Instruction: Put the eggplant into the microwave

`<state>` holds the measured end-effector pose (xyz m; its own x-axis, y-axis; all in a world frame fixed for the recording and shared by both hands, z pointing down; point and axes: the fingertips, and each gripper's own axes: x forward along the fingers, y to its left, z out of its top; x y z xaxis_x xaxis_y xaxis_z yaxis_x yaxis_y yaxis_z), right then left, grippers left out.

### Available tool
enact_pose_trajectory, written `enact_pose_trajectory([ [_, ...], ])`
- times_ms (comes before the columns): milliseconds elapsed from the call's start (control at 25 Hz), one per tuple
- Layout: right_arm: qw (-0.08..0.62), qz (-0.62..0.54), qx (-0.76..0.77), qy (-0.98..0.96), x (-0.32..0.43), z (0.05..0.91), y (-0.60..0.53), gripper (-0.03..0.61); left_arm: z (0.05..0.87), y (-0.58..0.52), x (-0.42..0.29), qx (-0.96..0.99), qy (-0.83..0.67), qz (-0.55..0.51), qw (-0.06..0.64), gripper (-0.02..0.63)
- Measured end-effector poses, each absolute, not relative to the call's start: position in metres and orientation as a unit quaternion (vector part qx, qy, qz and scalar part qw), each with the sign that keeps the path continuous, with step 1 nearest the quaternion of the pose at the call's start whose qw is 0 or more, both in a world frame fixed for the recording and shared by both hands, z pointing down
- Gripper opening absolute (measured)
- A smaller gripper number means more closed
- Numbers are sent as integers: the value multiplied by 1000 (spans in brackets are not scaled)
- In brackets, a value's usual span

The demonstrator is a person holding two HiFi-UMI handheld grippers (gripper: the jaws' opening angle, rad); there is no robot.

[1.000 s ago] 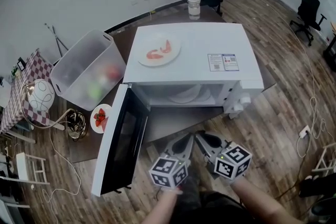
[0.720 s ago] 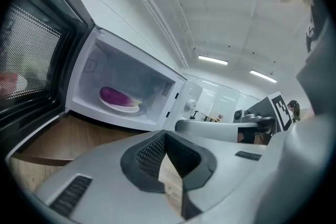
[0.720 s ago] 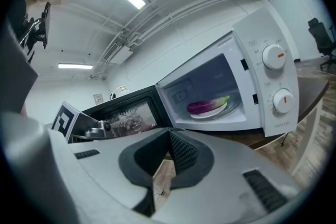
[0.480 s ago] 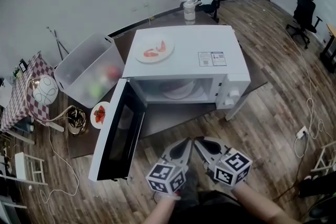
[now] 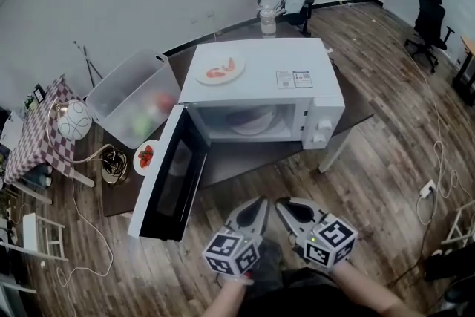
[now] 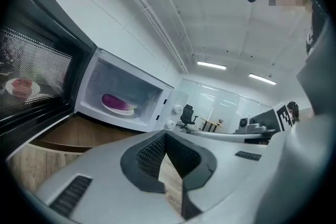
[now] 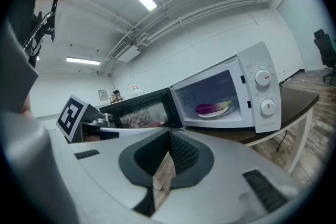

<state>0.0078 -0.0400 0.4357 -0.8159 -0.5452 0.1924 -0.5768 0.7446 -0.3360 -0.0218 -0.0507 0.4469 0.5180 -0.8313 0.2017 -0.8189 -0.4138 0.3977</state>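
1. Placement: the purple eggplant (image 7: 210,107) lies on the white plate (image 6: 122,110) inside the white microwave oven (image 5: 261,78), so loading is judged complete.
2. Left claw (image 5: 260,203) and right claw (image 5: 282,204): jaws together, empty, well apart from the oven.
3. Recommended: push the open black-windowed door (image 5: 169,178) shut evenly by its outer edge.
4. The clear plastic bin (image 5: 132,96) holds unidentifiable red and green items.

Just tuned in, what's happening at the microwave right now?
The eggplant lies on a plate inside the microwave, whose door stands wide open. The person holds both grippers low, well short of the microwave. The left gripper and right gripper are both shut and empty, touching nothing. The door is not yet closed.
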Motion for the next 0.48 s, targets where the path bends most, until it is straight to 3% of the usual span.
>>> enact_pose_trajectory([
  [480, 39, 160, 294, -942, 14, 419, -4, 0, 424, -17, -14, 847, -491, -30, 202, -3],
])
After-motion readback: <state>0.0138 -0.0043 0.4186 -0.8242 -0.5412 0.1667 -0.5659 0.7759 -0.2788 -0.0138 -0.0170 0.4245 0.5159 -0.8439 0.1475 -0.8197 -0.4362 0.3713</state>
